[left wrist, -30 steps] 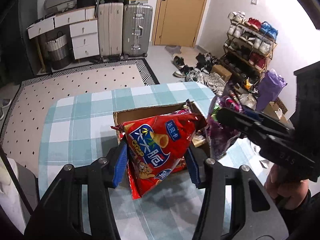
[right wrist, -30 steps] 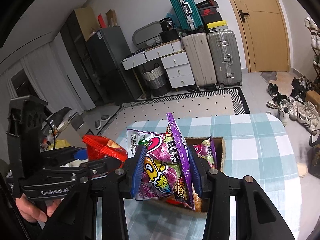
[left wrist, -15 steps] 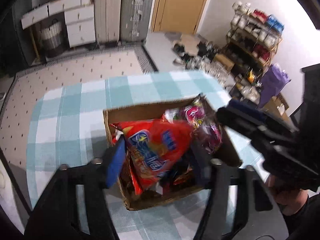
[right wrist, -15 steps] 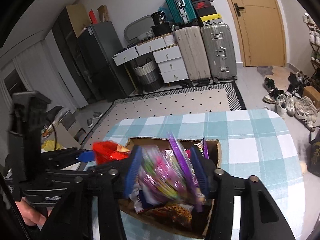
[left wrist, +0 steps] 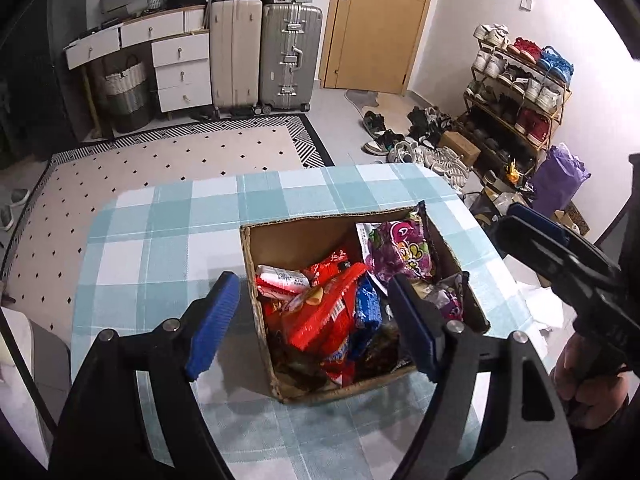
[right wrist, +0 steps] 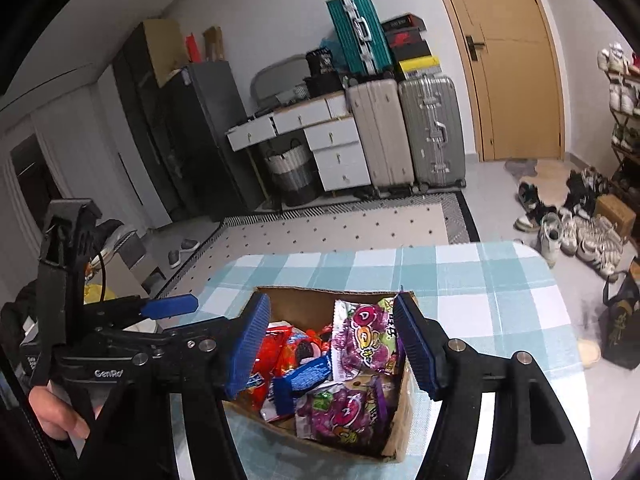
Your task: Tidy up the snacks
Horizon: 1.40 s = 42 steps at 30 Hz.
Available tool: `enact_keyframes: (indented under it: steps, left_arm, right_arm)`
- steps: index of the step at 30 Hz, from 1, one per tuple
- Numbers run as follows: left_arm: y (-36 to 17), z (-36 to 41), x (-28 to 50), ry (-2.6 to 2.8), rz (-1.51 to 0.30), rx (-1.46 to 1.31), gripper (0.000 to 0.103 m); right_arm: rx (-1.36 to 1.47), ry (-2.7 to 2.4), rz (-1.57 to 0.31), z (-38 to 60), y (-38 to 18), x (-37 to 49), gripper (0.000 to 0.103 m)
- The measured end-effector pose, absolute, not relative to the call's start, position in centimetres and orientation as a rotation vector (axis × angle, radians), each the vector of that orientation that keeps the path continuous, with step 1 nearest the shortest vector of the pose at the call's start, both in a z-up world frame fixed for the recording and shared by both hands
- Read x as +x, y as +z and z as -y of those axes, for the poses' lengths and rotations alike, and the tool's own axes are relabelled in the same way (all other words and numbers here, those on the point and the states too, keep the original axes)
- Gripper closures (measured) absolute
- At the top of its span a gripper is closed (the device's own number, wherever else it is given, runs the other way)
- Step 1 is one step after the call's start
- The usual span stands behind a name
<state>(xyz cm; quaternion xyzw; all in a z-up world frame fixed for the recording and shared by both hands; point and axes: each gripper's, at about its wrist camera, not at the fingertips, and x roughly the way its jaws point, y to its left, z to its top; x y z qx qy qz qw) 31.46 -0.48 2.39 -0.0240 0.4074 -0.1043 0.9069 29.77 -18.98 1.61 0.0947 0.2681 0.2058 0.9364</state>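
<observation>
An open cardboard box (left wrist: 304, 240) (right wrist: 300, 304) full of snack packs sits on the checked table (left wrist: 160, 240). A red chip bag (left wrist: 320, 320) lies loose in it beside blue cookie packs (left wrist: 366, 304). A purple candy bag (left wrist: 400, 252) (right wrist: 364, 344) leans at the far right corner, and another purple bag (right wrist: 344, 412) lies nearer. My left gripper (left wrist: 312, 320) hovers over the box's left side, jaws opening, pads touching nothing. My right gripper (right wrist: 332, 348) hangs over the box, jaws opening, the purple bag below and free of its pads.
The table's far half (right wrist: 480, 300) carries only the blue and white cloth. Beyond it lie a dotted rug (left wrist: 180, 156), suitcases (left wrist: 288, 56), a white drawer unit (left wrist: 180, 68), a door and a shoe rack (left wrist: 516, 92) with shoes on the floor. A hand (right wrist: 56, 412) holds the left gripper.
Both grippers have let go: the red chip bag and the purple candy bag dropped into the box. Both pairs of jaws widened, and the left gripper sank toward the box.
</observation>
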Motion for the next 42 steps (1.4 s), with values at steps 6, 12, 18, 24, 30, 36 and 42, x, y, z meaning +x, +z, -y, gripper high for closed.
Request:
enact_keyframes:
  steps: [6, 12, 18, 24, 30, 36, 42]
  left_arm:
    - [4.2, 0.7, 27.7, -0.229, -0.776, -0.053, 0.022]
    - [5.5, 1.3, 23.3, -0.246, -0.696, -0.031, 0.017]
    - [6.3, 1.7, 18.1, -0.254, -0.594, -0.007, 0.001]
    - [5.8, 1.4, 13.8, -0.229, -0.540, -0.019, 0.001]
    - [4.0, 0.0, 10.3, -0.161, -0.490, -0.004, 0.001]
    - [1.6, -1.7, 8.9, -0.147, -0.464, -0.003, 0.001]
    - [-0.9, -2.8, 8.0, -0.126, -0.434, -0.008, 0.001]
  right_arm:
    - [0.173, 0.426, -0.489, 19.3, 2.2, 26.1, 0.037]
    - [0.181, 0.407, -0.450, 20.5, 2.3, 22.3, 0.036]
    - [0.164, 0.387, -0.413, 21.3, 2.5, 18.0, 0.035]
    - [0.166, 0.377, -0.366, 21.9, 2.3, 13.5, 0.031]
    - [0.150, 0.379, -0.310, 21.8, 0.8, 9.4, 0.021]
    - [0.120, 0.365, -0.275, 21.8, -1.4, 7.4, 0.015]
    - [0.118, 0.336, -0.280, 21.8, -3.6, 7.1, 0.015]
